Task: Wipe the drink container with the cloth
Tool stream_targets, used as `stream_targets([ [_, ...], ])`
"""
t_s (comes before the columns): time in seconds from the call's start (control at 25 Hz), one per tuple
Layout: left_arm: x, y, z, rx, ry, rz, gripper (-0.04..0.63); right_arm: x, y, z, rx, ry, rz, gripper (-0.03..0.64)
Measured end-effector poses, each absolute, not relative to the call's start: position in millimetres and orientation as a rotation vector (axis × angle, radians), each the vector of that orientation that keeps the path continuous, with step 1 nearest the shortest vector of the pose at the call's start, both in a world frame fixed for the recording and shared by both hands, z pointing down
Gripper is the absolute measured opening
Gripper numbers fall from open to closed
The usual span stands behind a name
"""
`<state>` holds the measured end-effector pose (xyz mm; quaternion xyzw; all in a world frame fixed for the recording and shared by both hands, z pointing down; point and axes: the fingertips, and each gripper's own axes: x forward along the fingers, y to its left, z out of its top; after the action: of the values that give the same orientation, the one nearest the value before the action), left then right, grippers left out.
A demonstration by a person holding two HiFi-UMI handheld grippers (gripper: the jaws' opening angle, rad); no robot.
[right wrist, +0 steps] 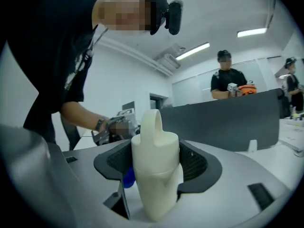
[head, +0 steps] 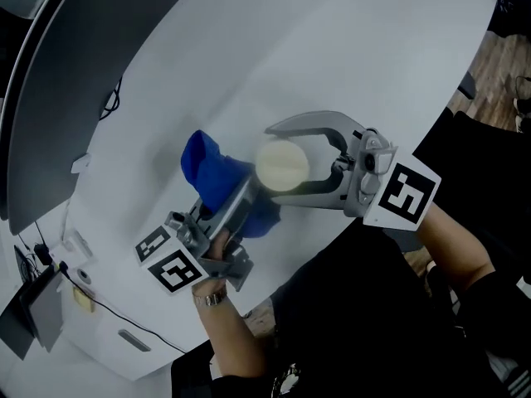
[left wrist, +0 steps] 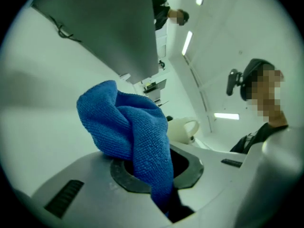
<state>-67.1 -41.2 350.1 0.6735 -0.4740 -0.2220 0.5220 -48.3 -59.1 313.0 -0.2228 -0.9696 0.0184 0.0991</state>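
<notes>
The drink container (right wrist: 154, 175), judged rigid, smooth and light, is clamped mid-body in the right gripper (head: 278, 164). Beside it, the soft cloth (left wrist: 128, 127) is pinched by the left gripper (left wrist: 159, 179).

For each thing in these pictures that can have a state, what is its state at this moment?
drink container: lid on, clamped between the right gripper's jaws.
cloth: bunched up, one end pinched in the left gripper, right beside the container; I cannot tell if they touch.
left gripper: shut on the cloth.
right gripper: shut on the drink container.
</notes>
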Motion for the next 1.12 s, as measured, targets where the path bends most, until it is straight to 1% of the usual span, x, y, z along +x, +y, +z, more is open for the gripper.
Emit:
stream_targets([
  [0.12, -58.8, -43.7, 314.1, 1.742, -1.12, -0.511, 0.04, -47.0, -54.0, 310.6, -0.797, -2.829, 0.084, 0.281],
  [0.2, -55.3, -40.9, 311.7, 1.773, -1.117, -0.463, 0.04, -46.7, -50.9, 307.7, -0.825, -2.83, 0.103, 0.281],
  [0.28, -55.7, -39.7, 315.6, 1.764, -1.105, -0.489, 0.042, -45.9, -49.4, 307.3, -0.837, -2.829, 0.109, 0.281],
  [0.4, -60.6, -41.3, 332.0, 1.712, -1.1, -0.548, 0.046, -47.0, -50.2, 305.2, -0.853, -2.844, 0.111, 0.281],
  [0.56, -65.0, -43.7, 379.7, 1.569, -1.167, -0.454, 0.044, -45.6, -46.8, 306.8, -0.88, -2.828, 0.1, 0.281],
  [0.76, -65.5, -46.3, 388.9, 1.535, -1.113, -0.541, 0.048, -45.1, -48.8, 307.2, -0.863, -2.842, 0.139, 0.281],
  [1.12, -58.3, -41.5, 422.8, 1.469, -1.099, -0.527, 0.051, -45.1, -49.0, 305.3, -0.854, -2.846, 0.198, 0.282],
])
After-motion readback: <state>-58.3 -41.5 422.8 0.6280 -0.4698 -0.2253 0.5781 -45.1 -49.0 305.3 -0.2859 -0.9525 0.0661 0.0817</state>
